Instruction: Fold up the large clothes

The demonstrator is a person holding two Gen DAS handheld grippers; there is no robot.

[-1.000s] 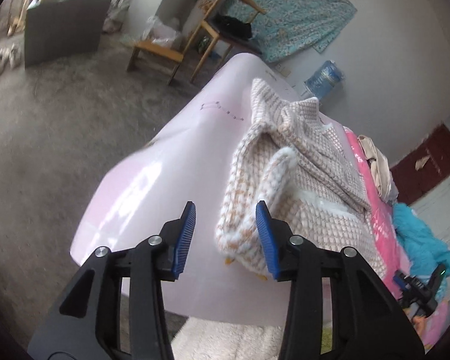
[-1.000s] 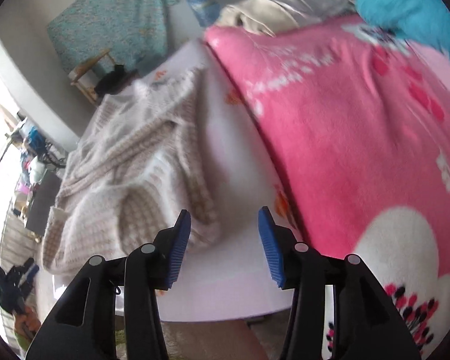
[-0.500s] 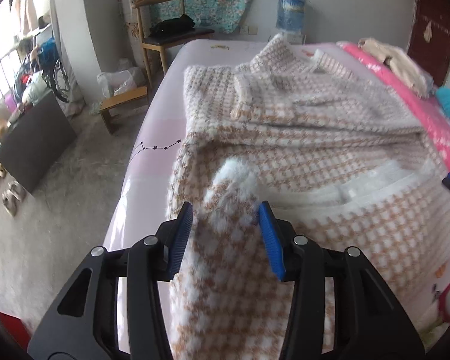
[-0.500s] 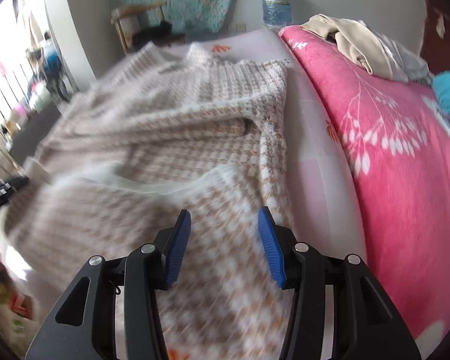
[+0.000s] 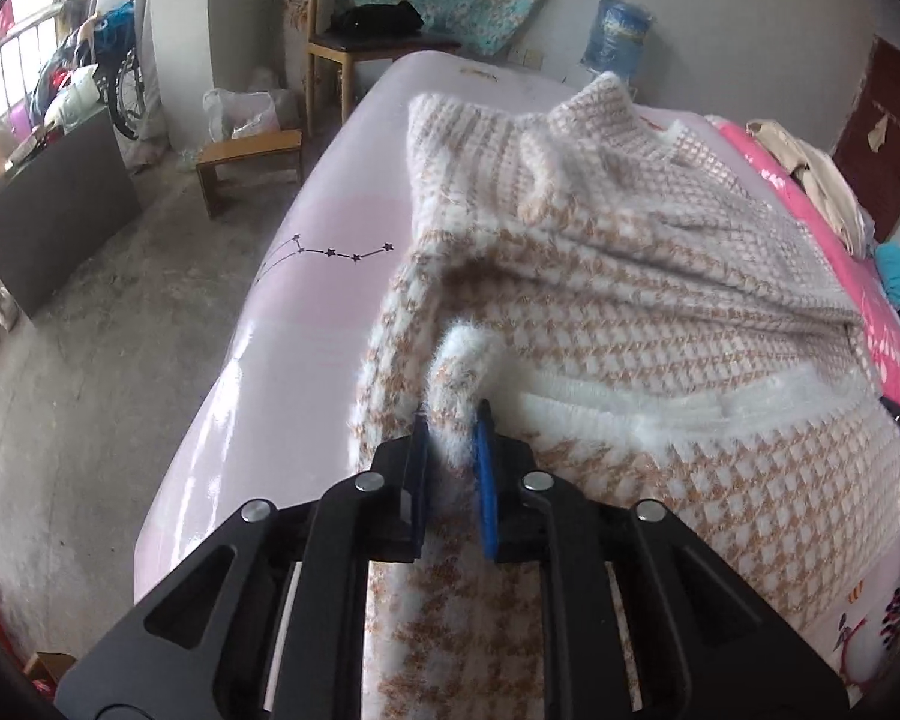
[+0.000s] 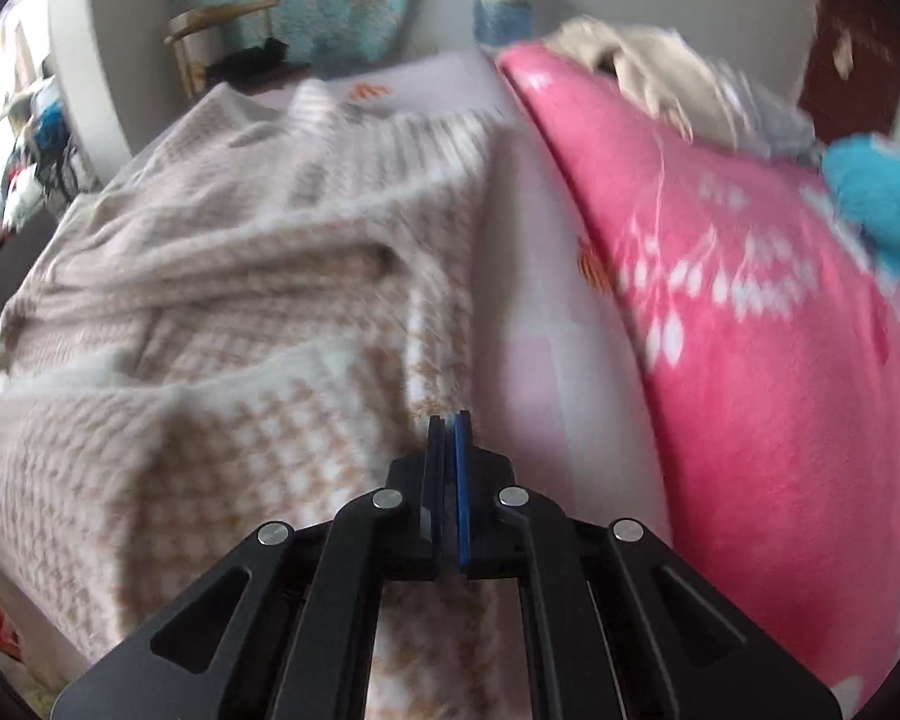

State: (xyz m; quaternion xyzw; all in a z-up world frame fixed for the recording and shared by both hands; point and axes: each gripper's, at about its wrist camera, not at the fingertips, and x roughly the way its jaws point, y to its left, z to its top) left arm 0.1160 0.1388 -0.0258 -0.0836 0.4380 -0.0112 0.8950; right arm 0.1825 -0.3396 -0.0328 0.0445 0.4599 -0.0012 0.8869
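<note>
Fuzzy houndstooth sweater (image 5: 630, 276) lies across the bed (image 5: 306, 276), filling my view from 12 to 3 o'clock. My left gripper (image 5: 453, 432), wide a second ago, is closing on its fluffy near edge. My right gripper (image 6: 448, 420) has pinched together at the opposite hem, so I can lift and fold.

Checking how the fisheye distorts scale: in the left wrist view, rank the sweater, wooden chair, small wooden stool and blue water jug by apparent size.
1. sweater, by far.
2. wooden chair.
3. small wooden stool and blue water jug: alike; the differing distances leave true sizes unsure.
</note>
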